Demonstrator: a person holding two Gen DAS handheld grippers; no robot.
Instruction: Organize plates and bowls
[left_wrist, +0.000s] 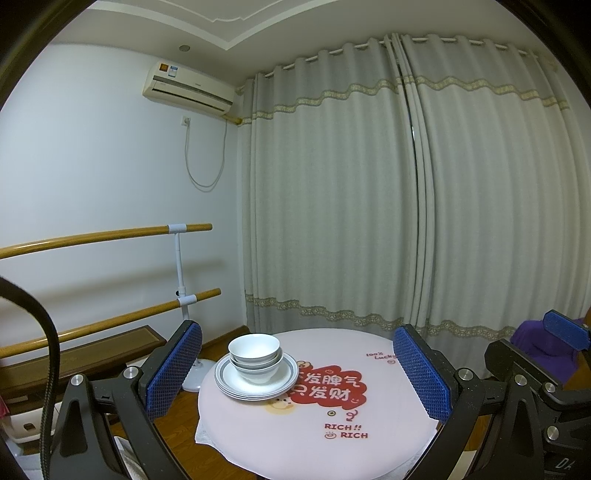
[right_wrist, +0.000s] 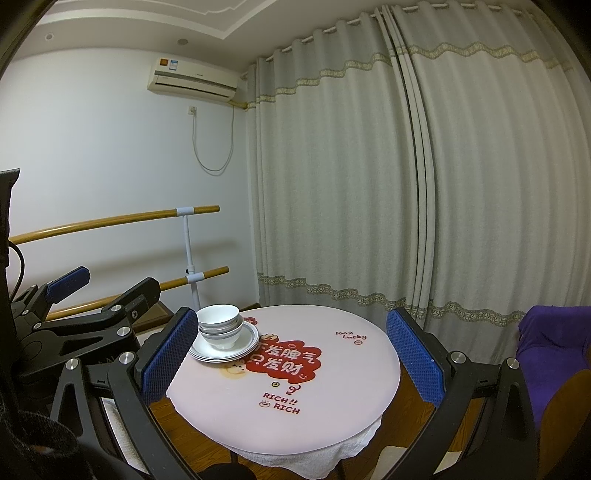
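Observation:
A nest of white bowls (left_wrist: 254, 357) (right_wrist: 220, 325) sits on a stack of white grey-rimmed plates (left_wrist: 280, 384) (right_wrist: 246, 345) at the far left of a round pink-topped table (left_wrist: 369, 435) (right_wrist: 332, 391). My left gripper (left_wrist: 297, 369) is open, held back from the table's near side with nothing between its blue pads. My right gripper (right_wrist: 289, 356) is open and empty too, also short of the table. The left gripper (right_wrist: 70, 282) shows at the left of the right wrist view, and the right gripper's blue pad (left_wrist: 567, 328) shows at the right of the left wrist view.
A wooden double barre (left_wrist: 110, 236) (right_wrist: 118, 219) on a white stand runs along the left wall, with a low wooden bench (left_wrist: 74, 362) beneath. Grey curtains (left_wrist: 406, 184) hang behind the table. A purple cloth (right_wrist: 550, 347) covers a seat at the right. A white towel (right_wrist: 325, 454) hangs under the tabletop.

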